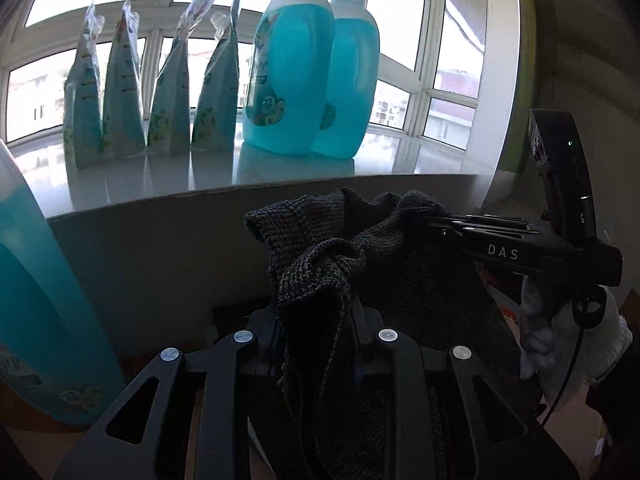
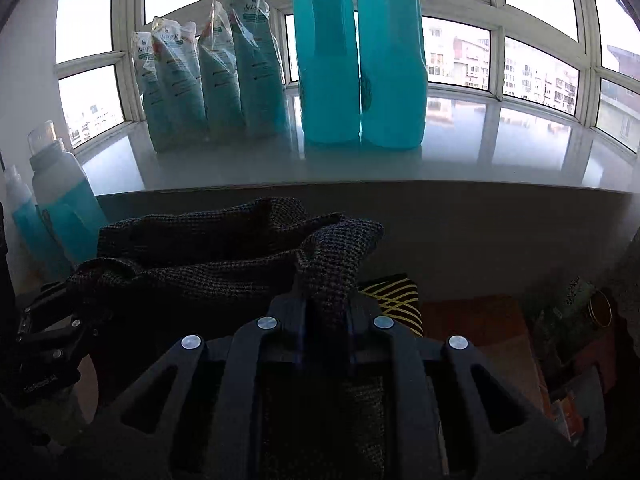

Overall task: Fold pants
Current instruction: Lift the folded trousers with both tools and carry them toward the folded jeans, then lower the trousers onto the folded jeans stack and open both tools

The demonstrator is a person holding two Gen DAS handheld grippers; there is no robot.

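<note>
Your left gripper (image 1: 316, 320) is pinched tight on the dark knit pants (image 1: 320, 248), and your right gripper (image 2: 326, 308) is clamped on them too, fabric held up between both. Blue detergent bottles (image 2: 360, 60) stand at 12 o'clock on the windowsill (image 2: 480, 160).

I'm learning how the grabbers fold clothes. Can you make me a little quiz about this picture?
1. True or false: both grippers are pinching the pants.
2. How many big blue bottles stand side by side on the windowsill? A) one B) two C) four
3. Fill in: beside the bottles stands a row of refill ____.

Key:
1. True. The left gripper and the right gripper are each shut on the dark cloth.
2. B
3. pouches
</note>
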